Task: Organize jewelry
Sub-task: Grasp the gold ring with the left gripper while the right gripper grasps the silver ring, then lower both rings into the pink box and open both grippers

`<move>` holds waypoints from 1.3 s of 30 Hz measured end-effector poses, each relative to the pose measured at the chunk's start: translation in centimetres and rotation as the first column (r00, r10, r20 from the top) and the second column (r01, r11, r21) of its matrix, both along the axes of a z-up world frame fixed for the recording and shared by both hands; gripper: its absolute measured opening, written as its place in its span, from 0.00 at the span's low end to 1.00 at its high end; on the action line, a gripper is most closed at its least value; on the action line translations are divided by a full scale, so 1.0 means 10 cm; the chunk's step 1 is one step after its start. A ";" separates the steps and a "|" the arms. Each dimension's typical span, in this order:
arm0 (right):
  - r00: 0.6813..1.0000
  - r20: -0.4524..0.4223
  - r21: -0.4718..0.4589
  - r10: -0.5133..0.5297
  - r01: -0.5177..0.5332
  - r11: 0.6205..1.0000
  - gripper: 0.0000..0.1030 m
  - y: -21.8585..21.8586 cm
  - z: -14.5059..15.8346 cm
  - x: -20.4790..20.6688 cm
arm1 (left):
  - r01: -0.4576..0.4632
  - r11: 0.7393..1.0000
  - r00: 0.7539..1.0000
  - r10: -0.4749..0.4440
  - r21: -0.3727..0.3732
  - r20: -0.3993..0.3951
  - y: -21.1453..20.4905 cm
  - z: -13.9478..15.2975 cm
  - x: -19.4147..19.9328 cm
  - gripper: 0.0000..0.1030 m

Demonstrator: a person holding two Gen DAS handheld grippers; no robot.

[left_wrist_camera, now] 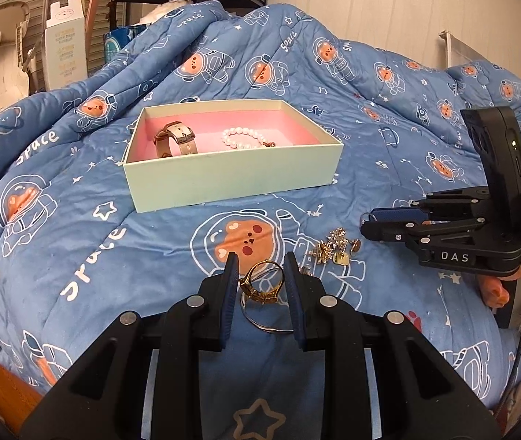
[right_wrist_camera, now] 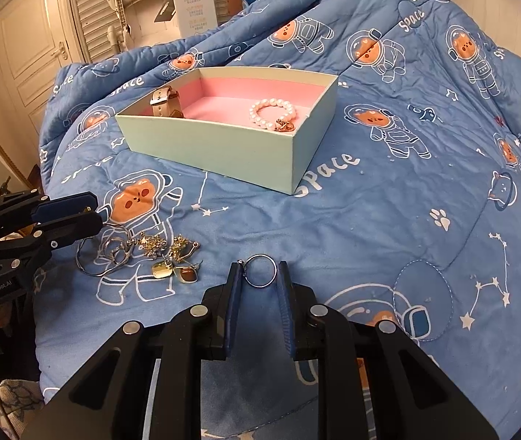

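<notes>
The left gripper (left_wrist_camera: pixel 261 275) clamps a gold ring (left_wrist_camera: pixel 262 282); the right gripper (right_wrist_camera: pixel 259 273) pinches a silver ring (right_wrist_camera: pixel 260 270). At twelve o'clock, across bare quilt (right_wrist_camera: pixel 370 220), the open box (left_wrist_camera: pixel 231 179) holds a watch (left_wrist_camera: pixel 177 138) and a pearl bracelet (right_wrist_camera: pixel 273 113). Loose earrings (right_wrist_camera: pixel 169 256) lie at ten o'clock of the right gripper.

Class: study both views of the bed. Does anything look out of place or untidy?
Yes. A tangle of earrings and rings lies loose on the quilt, outside the box that already holds the watch and pearl bracelet.

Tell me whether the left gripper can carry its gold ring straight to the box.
Probably yes: the left gripper is shut on the gold ring, and only bare quilt lies between it and the open box.
</notes>
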State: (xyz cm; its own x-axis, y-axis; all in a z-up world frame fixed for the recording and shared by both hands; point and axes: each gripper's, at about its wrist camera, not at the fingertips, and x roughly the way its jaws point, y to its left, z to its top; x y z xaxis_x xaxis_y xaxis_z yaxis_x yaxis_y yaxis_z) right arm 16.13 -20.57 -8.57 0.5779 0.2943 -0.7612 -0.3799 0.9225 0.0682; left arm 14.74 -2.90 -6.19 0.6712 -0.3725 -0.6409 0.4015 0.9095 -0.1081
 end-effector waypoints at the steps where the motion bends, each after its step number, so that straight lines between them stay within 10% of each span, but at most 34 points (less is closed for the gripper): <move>1: 1.000 -0.001 0.006 0.000 0.000 1.000 0.19 -0.01 0.01 0.00 | -0.002 1.000 1.000 0.002 -0.005 0.002 0.01 0.01 0.00 0.25; 19: 0.997 0.013 0.139 0.071 -0.072 0.988 0.19 0.07 0.37 0.02 | -0.004 0.998 0.999 0.006 -0.055 0.032 0.01 0.32 0.17 0.25; 39: 0.985 0.034 0.008 0.171 -0.171 0.985 0.19 0.49 0.73 0.89 | -0.072 0.991 0.997 0.067 -0.112 -0.048 0.05 0.70 1.31 0.25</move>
State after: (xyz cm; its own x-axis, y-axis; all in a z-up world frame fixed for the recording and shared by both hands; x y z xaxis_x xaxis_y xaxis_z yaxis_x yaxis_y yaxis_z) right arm 25.02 -15.64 -1.31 0.5432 0.3991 -0.7387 -0.5344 0.8429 0.0625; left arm 27.85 -2.39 0.84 0.6704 -0.3978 -0.6264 0.3300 0.9159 -0.2285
